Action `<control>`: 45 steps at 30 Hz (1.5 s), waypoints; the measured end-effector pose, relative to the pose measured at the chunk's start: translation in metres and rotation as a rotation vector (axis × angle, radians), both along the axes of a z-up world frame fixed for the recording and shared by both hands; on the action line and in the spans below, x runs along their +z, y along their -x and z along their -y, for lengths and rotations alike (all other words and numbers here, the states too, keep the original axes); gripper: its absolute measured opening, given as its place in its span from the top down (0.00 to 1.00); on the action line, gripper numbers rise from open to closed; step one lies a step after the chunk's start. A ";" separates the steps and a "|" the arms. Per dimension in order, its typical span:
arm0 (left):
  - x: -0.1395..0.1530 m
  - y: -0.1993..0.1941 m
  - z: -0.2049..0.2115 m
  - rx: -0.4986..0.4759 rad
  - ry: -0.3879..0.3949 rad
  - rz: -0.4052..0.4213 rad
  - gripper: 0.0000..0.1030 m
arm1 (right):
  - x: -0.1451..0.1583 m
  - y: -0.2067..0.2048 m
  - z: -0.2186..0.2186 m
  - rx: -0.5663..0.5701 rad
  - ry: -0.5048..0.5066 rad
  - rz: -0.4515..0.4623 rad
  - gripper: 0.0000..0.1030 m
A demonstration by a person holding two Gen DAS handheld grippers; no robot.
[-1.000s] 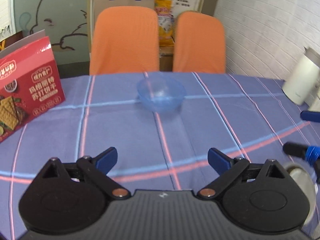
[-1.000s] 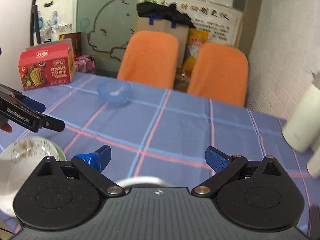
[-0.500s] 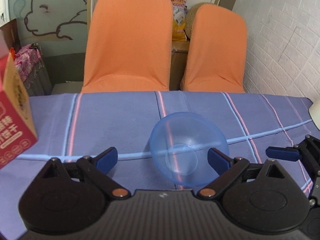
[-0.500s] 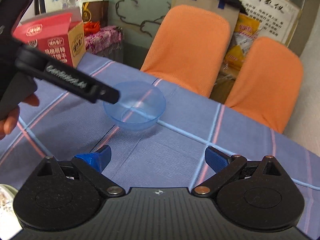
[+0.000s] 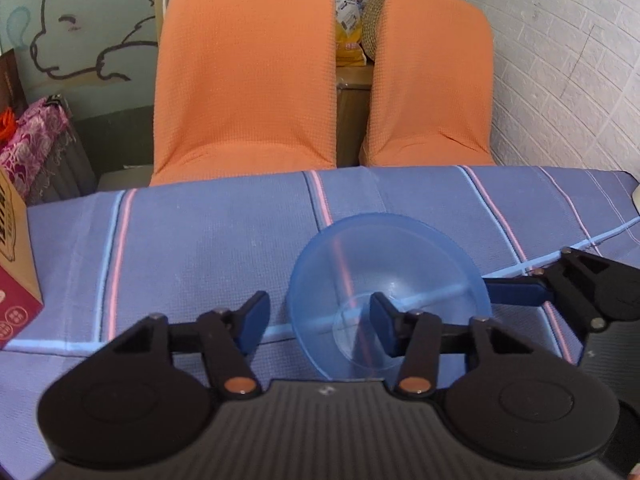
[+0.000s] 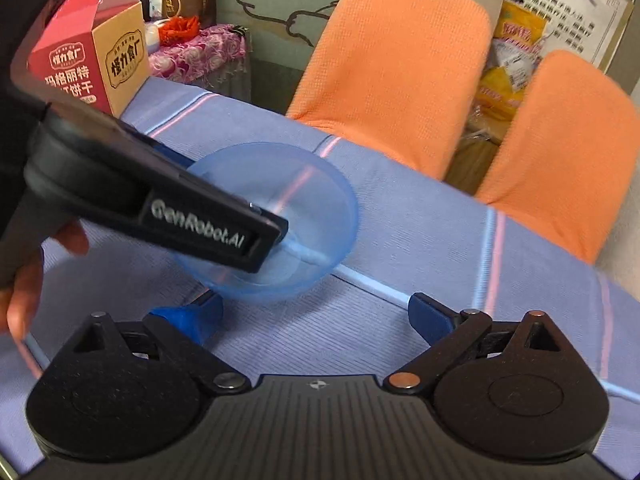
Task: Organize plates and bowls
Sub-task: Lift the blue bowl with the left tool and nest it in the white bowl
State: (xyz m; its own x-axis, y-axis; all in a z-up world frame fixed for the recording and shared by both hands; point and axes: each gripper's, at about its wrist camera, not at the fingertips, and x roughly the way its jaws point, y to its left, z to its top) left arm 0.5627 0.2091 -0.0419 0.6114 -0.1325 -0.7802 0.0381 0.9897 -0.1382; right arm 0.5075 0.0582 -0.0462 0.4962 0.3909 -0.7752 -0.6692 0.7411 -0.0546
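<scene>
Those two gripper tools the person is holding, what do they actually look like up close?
Each is matte black plastic with a ribbed top panel, two round discs and hinged arms with copper-coloured rivets, ending in blue-padded jaws. The left gripper carries white "GenRobot.AI" lettering along its side, seen in the right wrist view. The right gripper looks identical. A bare hand shows; no cables visible.

Illumination is bright, even and diffuse with only soft shadows on the tablecloth (image 5: 208, 240), both views show strong fisheye curvature and dark corner vignetting, and the right wrist view shows slight motion blur toward its right edge.
</scene>
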 end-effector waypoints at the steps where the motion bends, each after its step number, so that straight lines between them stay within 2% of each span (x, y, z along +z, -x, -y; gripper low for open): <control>1: 0.001 0.001 0.000 -0.005 0.010 -0.005 0.52 | -0.001 -0.003 0.000 0.003 -0.024 -0.012 0.17; 9: 0.008 0.015 0.005 -0.040 -0.009 -0.012 0.53 | 0.015 0.018 -0.008 0.122 -0.098 0.088 0.17; 14: 0.019 0.034 0.012 -0.069 0.024 -0.016 0.54 | 0.025 0.038 -0.008 0.139 -0.040 0.125 0.16; 21: 0.042 0.073 0.046 -0.109 0.043 -0.038 0.54 | 0.045 0.060 0.011 0.049 -0.042 0.014 0.16; 26: 0.062 0.106 0.082 -0.158 0.053 -0.022 0.54 | 0.062 0.085 0.040 -0.009 -0.057 -0.061 0.15; 35: 0.084 0.178 0.167 -0.290 0.062 0.005 0.54 | 0.082 0.143 0.106 -0.111 -0.057 -0.079 0.14; 39: 0.084 0.211 0.204 -0.354 0.061 0.007 0.54 | 0.089 0.171 0.134 -0.155 -0.038 -0.066 0.14; 45: 0.062 0.243 0.245 -0.407 0.060 -0.032 0.54 | 0.084 0.212 0.174 -0.219 -0.013 -0.076 0.13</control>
State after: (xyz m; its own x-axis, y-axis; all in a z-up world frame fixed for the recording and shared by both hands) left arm 0.3202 -0.0364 0.0200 0.4755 -0.4039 -0.7815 0.4195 0.8850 -0.2022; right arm 0.2957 -0.1156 0.0373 0.5110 0.2902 -0.8091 -0.4940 0.8694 -0.0001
